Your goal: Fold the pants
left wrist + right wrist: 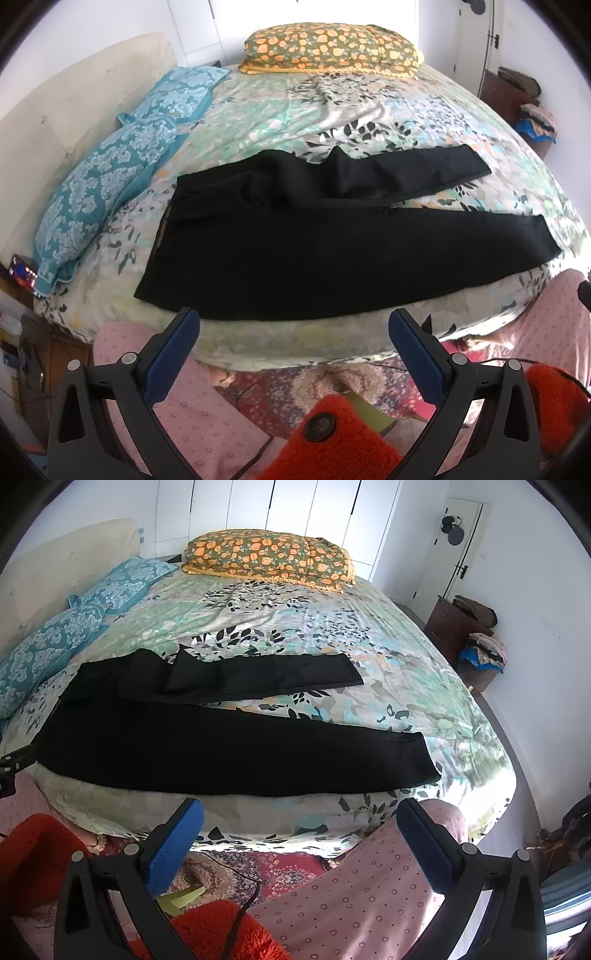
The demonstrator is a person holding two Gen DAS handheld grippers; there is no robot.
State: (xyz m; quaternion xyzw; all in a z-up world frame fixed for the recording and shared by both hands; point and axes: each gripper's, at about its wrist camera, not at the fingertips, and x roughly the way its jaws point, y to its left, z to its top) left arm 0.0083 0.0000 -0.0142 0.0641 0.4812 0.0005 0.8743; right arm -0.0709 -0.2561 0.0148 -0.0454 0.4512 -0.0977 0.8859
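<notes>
Left wrist view: we see the black pants (332, 236) spread flat across the middle of the frame on the floral bedspread (332, 99), waistband toward the left, both legs running right. The far leg lies slightly bunched near the crotch, and the near leg runs along the bed's front edge. Our left gripper (293, 330) sits at the bottom centre, jaws spread wide with nothing between them, tilted down toward the near edge of the pants but not touching them. A teal patterned pillow (107, 192) lies at left and an orange flowered pillow (328, 48) at top centre. The person's pink dotted trousers and an orange fuzzy garment fill the bottom of the frame.

Right wrist view: the same pants (221, 749) cross the middle of the frame, with the near leg's hem at centre right. Our right gripper (301, 814) is at the bottom centre, released and empty, pointing down at the bedspread (369, 635) just short of the near leg.

Judgement: nothing is folded yet. To do the first fold well, we'd pinch the near leg at the waistband corner and the hem together, lift evenly, lay it onto the far leg and match the seams. The bunched crotch area probably needs smoothing first.
</notes>
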